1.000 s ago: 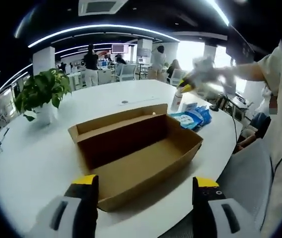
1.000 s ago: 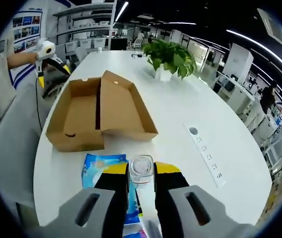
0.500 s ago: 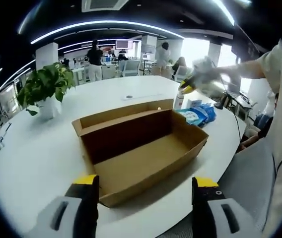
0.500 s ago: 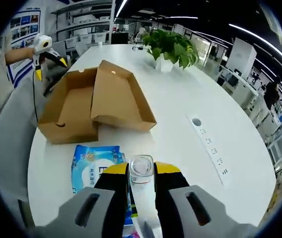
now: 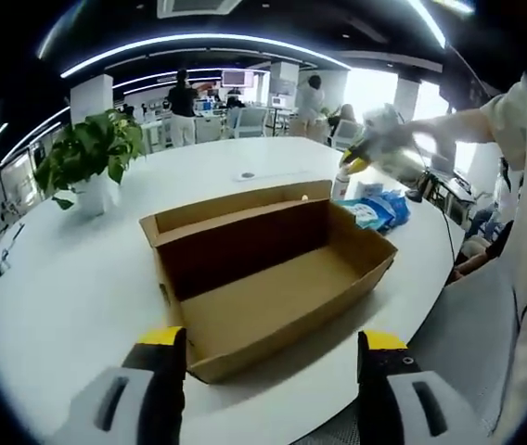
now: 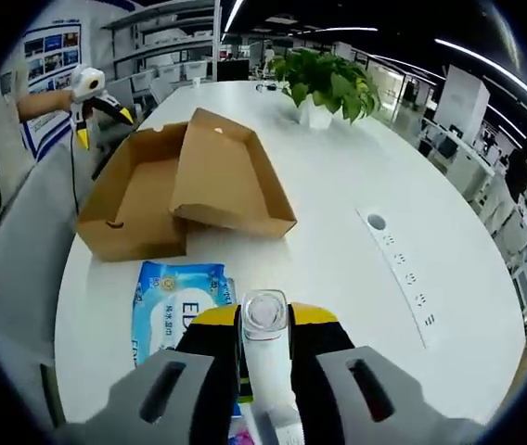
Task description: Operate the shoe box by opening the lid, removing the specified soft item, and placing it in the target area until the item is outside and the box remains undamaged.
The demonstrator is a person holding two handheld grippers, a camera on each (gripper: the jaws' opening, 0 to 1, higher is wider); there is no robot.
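While the left gripper (image 5: 268, 366) hangs with its yellow-tipped jaws spread wide and holding nothing, its view looks down on the shoe box (image 5: 273, 278), which sits open near the desk (image 5: 69, 269) edge closest to the person. The lid (image 5: 236, 206) is folded back on the far side; the box floor is bare cardboard, nothing inside. Beyond the box's right end lies a blue wipes pack (image 5: 370, 211), and above it the right gripper (image 5: 352, 167) holds a white bottle (image 5: 340, 186) upright. A potted plant (image 5: 87, 167) stands toward the far left of the desk. People stand well back in the office.

From the right gripper view, the right gripper (image 6: 263, 348) has its jaws pressed in on the bottle (image 6: 265, 320), clear cap toward the lens. Just beyond lies the wipes pack (image 6: 175, 301) flat on the desk (image 6: 338, 204), near the person's edge and just clear of the box (image 6: 166, 190). The left gripper (image 6: 92, 93) hovers past the box's far end. A power strip (image 6: 398, 273) is set into the desk to the right; the plant (image 6: 324, 88) is at the far end.

Judgement: lid open, box emptied, box apparently unharmed. The step in hand looks like placing. If the wipes pack is the soft item, it is already outside. Next move calls for lowering the bottle straight down beside the pack, clear of the box wall, then releasing.
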